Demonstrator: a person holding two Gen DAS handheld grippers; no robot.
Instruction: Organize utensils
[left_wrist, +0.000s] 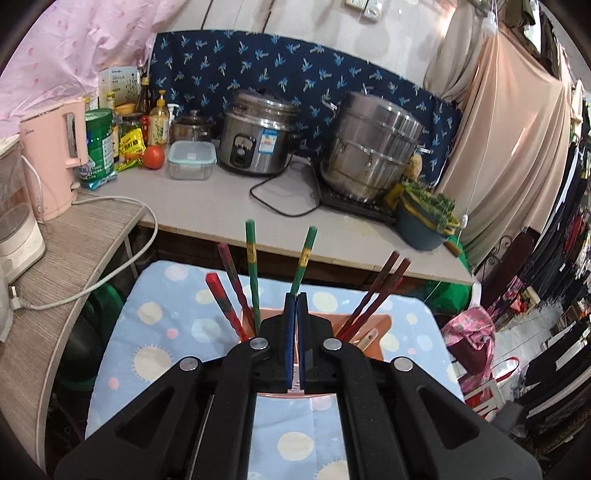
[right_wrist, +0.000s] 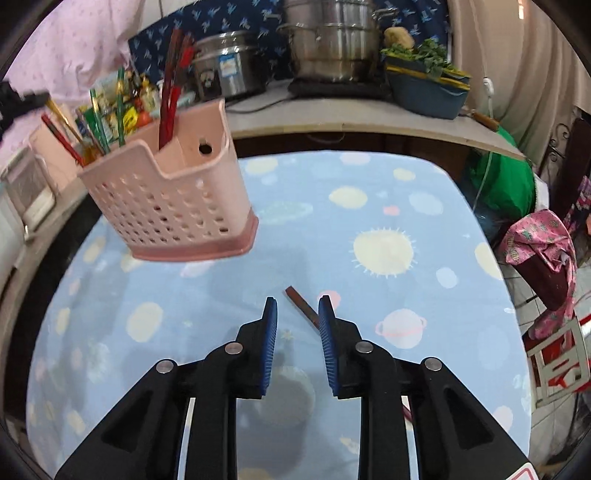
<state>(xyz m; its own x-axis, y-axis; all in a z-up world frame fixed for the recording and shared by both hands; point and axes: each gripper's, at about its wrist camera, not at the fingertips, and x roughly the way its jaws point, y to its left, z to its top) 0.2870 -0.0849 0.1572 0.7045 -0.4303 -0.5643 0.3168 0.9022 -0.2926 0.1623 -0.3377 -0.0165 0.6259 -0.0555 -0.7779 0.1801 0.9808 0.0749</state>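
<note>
Two tongs are in use, one per hand. Left tongs (left_wrist: 296, 295) are fully closed; whether they pinch the near wall of the pink utensil holder (right_wrist: 168, 199) cannot be confirmed from the left wrist view, since the black frame hides the contact. From the right wrist view the holder hangs clear of the blue spotted cloth (right_wrist: 369, 184), toward 10 o'clock, tilted and with no visible support beneath it — a judgement follows that the left hand is carrying it, lifted so the next utensil can be dropped in. Contents noted: green chopsticks (left_wrist: 253, 273) and red-patterned chopsticks (left_wrist: 231, 295) in the compartment at 11 o'clock of the left tongs, dark red chopsticks (left_wrist: 376, 295) in the compartment at 1 o'clock. One dark red chopstick (right_wrist: 302, 306) lies loose on the cloth. Right tongs (right_wrist: 297, 314) stand part open and hold nothing; the chopstick runs between the fingers, close against the right-hand pad, though whether it touches is unclear. The tongs sit low over the cloth, which suits a pick-up — the remaining step appears to be closing on this piece and carrying it to the holder. Table (left_wrist: 229, 210) behind carries pots and jars, not involved.
</note>
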